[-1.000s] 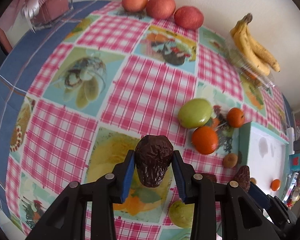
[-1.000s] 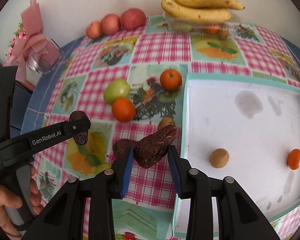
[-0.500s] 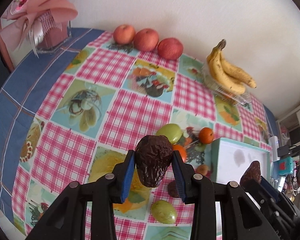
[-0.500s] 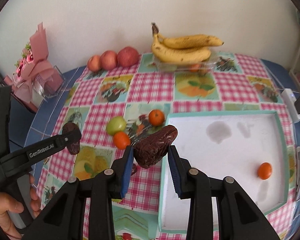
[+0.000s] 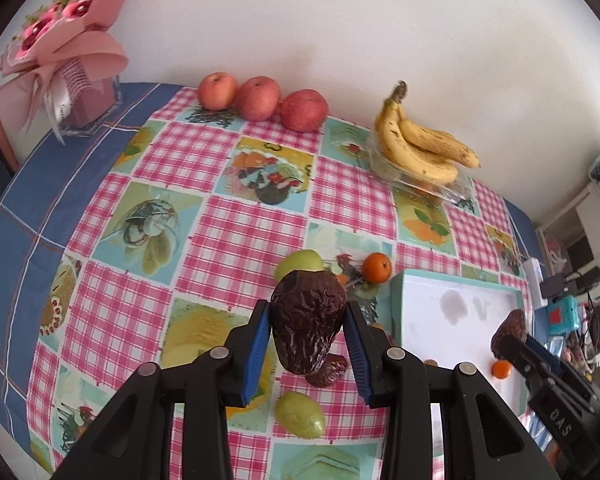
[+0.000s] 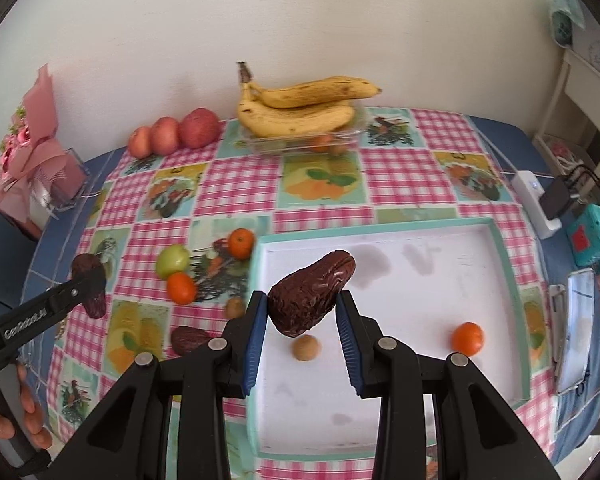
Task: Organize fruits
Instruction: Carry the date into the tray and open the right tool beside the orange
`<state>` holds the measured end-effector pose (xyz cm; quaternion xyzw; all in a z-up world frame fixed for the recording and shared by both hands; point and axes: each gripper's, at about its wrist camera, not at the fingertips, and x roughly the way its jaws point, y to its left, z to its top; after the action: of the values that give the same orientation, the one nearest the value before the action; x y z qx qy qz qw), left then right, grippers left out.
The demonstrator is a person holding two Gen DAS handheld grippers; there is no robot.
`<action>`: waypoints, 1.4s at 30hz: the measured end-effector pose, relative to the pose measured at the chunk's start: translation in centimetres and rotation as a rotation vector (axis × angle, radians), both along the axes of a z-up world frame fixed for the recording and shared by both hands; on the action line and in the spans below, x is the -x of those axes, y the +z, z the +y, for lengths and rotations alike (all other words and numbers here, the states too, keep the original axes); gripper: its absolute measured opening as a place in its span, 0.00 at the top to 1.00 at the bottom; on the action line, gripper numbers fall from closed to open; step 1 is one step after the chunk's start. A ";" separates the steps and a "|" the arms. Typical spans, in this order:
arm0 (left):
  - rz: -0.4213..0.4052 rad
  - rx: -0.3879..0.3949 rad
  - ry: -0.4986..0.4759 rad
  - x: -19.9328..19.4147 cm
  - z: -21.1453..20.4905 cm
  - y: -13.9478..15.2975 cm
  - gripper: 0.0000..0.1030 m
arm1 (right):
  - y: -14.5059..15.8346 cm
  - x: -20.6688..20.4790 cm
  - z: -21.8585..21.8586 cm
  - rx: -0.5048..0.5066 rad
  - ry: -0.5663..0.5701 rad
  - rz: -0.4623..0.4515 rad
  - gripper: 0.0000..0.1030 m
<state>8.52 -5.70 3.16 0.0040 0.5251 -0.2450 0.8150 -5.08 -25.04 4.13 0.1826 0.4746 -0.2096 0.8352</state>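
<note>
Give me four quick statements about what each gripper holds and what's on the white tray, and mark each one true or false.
1. The left gripper holds a dark wrinkled fruit. True.
2. The right gripper is open. False: it is shut on another dark wrinkled fruit.
3. The white tray holds a small orange and a small brown fruit. True.
4. The bananas lie in the tray. False: they rest on a clear container by the wall.
</note>
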 end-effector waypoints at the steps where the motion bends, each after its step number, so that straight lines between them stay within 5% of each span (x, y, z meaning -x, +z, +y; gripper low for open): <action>1: -0.001 -0.003 -0.011 0.2 -0.4 0.0 0.62 | -0.1 0.3 -0.4 0.007 -0.011 0.007 0.64; 19: -0.014 -0.055 -0.228 5.8 -7.0 -0.8 0.62 | -0.1 6.1 -7.4 0.040 -0.219 0.042 0.64; 42: -0.018 -0.163 -0.456 12.0 -13.0 -3.9 0.62 | -2.3 6.9 -8.7 -0.002 -0.240 0.087 0.64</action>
<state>-3.52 -18.66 -0.72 0.1906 0.5213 -0.3794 0.7402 -11.97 -33.72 1.86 0.2297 0.4852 -0.3155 0.7825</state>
